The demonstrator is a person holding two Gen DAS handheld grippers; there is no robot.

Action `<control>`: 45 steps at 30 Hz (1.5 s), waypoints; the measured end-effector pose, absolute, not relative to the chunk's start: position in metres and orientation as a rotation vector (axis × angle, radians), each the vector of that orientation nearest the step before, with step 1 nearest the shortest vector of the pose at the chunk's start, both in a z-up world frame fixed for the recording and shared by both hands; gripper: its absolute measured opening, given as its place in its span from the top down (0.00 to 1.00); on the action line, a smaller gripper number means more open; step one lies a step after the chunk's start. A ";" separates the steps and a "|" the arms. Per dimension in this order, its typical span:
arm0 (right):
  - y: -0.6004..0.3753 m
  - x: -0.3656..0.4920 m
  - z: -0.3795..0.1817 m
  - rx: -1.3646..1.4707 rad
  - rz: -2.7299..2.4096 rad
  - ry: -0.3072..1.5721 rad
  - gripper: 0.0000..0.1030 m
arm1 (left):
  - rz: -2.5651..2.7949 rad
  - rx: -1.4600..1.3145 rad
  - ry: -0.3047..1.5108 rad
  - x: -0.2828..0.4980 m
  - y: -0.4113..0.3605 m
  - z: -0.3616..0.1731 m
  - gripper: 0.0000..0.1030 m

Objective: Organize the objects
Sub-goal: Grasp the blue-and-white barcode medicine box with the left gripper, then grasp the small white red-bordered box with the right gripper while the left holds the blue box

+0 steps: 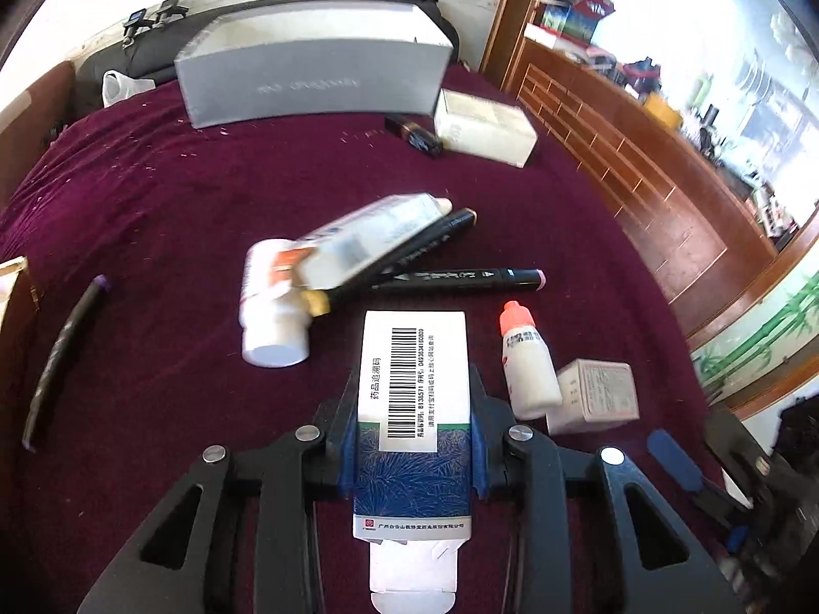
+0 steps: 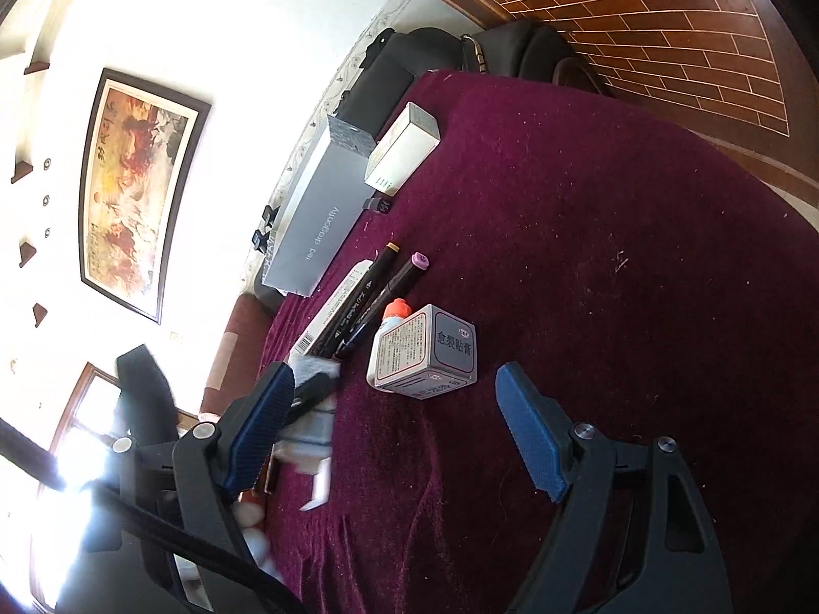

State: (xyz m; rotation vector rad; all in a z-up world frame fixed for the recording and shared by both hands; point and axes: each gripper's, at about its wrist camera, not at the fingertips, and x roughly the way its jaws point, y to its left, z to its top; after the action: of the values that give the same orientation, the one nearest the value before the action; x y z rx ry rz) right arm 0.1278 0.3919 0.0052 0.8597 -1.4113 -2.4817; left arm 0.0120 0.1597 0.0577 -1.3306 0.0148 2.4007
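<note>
Maroon cloth [image 1: 153, 194] covers the table, and everything sits relative to the medicine carton [image 1: 413, 409] with the barcode label. That carton is clamped between the blue pads of the left gripper [image 1: 413, 453], its opened flap pointing back toward the camera. Just right of the carton stands a small dropper bottle [image 1: 527, 363] with an orange cap, touching a little square box [image 1: 596, 396]. Beyond the carton lie two black markers [image 1: 450, 276], a tube box [image 1: 373, 240] across them and a white bottle [image 1: 274, 317] on its side. Far beyond is a long grey box [image 1: 312, 77]. The right gripper [image 2: 404, 430] hangs with its fingers spread wide, holding nothing, close to the square box
</note>
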 end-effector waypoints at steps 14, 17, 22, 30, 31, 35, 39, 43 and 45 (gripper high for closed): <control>0.379 0.127 0.020 0.998 -2.722 -1.248 0.21 | 2.442 -1.196 -0.086 0.067 0.037 0.086 0.72; 0.359 0.130 0.045 1.066 -2.864 -1.047 0.21 | 2.434 -1.186 -0.134 0.073 0.016 0.084 0.72; 0.327 0.136 0.104 0.992 -3.026 -0.780 0.20 | 2.439 -1.159 -0.173 0.085 -0.010 0.081 0.72; 0.321 0.095 0.091 1.268 -3.060 -0.585 0.00 | 2.447 -1.120 -0.204 0.104 -0.029 0.081 0.72; 0.324 0.097 0.088 1.274 -3.065 -0.602 0.00 | 2.445 -1.117 -0.187 0.107 -0.027 0.080 0.72; 0.328 0.102 0.079 1.306 -3.047 -0.639 0.00 | 2.421 -1.117 -0.152 0.112 -0.018 0.074 0.72; 0.325 0.094 0.073 1.374 -3.025 -0.592 0.00 | 2.382 -1.122 -0.148 0.118 -0.010 0.069 0.72; 0.321 0.086 0.071 1.391 -3.021 -0.584 0.00 | 2.357 -1.118 -0.132 0.126 -0.004 0.067 0.72; 0.319 0.084 0.068 1.403 -3.009 -0.589 0.00 | 2.348 -1.121 -0.128 0.128 -0.003 0.066 0.72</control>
State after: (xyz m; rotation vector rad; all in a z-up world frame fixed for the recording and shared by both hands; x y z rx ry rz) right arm 0.0838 0.3191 0.0683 1.4026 -0.5891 -3.0089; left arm 0.1278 -0.0033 0.0658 -1.1212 -0.1285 2.3485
